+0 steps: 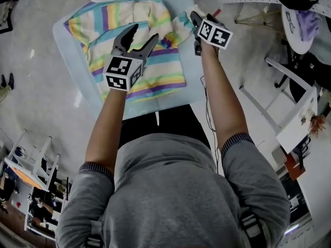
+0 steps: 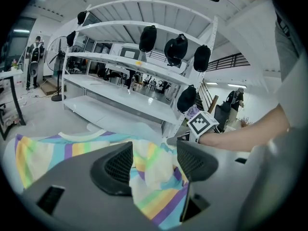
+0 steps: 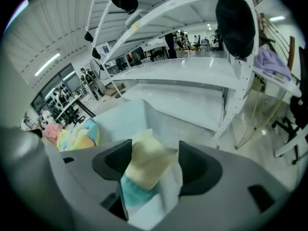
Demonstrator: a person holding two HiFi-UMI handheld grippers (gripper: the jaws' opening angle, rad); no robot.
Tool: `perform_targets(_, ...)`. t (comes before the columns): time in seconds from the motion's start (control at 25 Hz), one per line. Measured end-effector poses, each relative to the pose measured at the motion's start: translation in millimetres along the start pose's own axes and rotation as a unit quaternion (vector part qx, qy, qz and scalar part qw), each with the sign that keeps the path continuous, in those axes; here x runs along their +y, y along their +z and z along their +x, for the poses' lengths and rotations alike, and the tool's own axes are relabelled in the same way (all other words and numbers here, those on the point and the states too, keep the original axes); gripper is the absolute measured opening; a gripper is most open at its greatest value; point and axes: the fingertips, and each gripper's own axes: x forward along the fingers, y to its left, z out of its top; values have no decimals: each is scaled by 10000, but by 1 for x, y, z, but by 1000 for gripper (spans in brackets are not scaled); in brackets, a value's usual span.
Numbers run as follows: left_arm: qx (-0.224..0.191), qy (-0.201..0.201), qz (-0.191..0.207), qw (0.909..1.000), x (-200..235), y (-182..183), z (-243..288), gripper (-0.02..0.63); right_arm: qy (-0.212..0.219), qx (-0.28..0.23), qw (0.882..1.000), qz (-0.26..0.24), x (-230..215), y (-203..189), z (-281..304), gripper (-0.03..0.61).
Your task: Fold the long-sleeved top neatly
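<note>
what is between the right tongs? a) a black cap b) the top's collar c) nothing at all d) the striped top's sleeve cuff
d: in the right gripper view the cream and teal sleeve cuff stands between the pads of the right tongs.
</note>
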Motion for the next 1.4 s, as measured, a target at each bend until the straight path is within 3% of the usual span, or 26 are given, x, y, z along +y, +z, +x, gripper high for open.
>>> perform_targets(0.24, 125, 89, -58, 9999, 3, -11, 3, 304, 533, 358, 9969, 457, 3, -13, 16, 289)
perform_targets(0.44, 164, 110, -50, 9998, 4, -15, 4, 304, 628, 91, 9968, 483, 9, -2, 5, 59)
perform_targets(0.68, 130, 113, 18, 9998, -2, -4, 3, 304, 639, -579, 9943, 632, -7, 41, -42, 52)
perform_targets(1.08, -93, 116, 227, 9996, -15, 30, 4, 304, 486, -1745, 9819, 552, -76, 156, -130, 52)
perform_targets(1.24, -189, 174, 263, 9993, -14, 39, 5, 304, 854, -2042, 9750, 183, -80, 195, -138, 61)
perform_targets(1.4, -247, 268, 261, 9990, -10, 41, 2, 304, 1517, -2268, 9602, -595, -53, 214, -146, 64)
